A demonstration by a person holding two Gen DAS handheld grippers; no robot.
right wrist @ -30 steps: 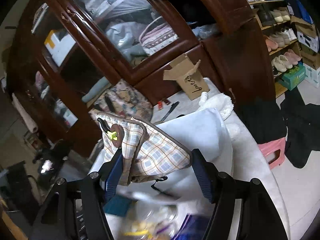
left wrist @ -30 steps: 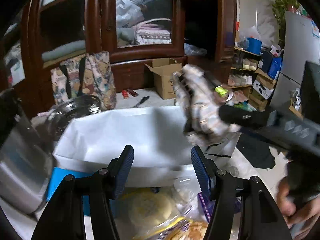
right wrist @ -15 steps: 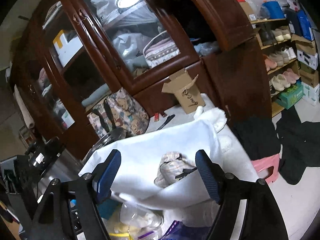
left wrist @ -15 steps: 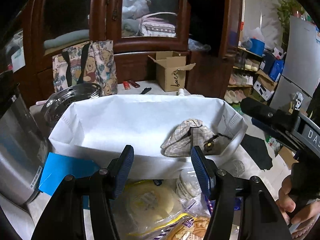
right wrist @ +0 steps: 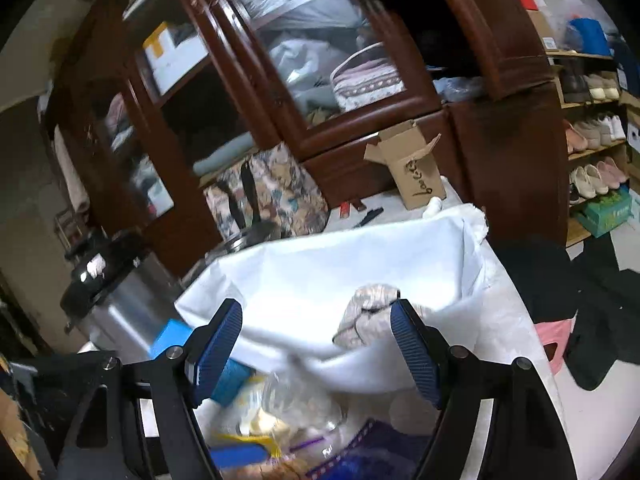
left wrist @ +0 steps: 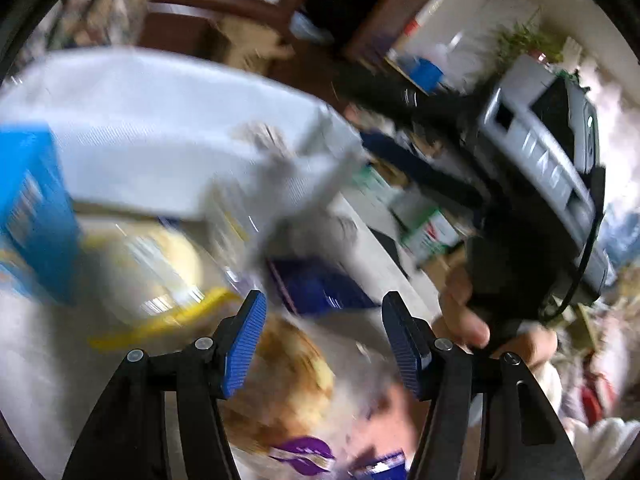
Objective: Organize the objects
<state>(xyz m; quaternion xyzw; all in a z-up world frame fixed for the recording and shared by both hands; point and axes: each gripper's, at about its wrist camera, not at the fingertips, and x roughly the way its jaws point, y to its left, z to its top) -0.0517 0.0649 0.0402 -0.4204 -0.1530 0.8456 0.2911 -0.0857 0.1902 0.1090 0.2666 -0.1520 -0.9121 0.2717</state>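
Left hand-held gripper point(left wrist: 322, 334) swung right; one pouch point(right wrist: 368, 316) bagged.

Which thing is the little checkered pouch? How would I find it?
Find the big white bag standing open in front of the dark wooden cabinet. The plaid pouch lies inside it, near the right end. It is the only checkered cloth thing there.

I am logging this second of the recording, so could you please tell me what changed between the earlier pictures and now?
The right gripper let go of the plaid pouch, which now lies inside the white bag; its jaws stand open and empty. The left gripper swung toward the snack packets, blurring its view. The left gripper's jaws stayed open.
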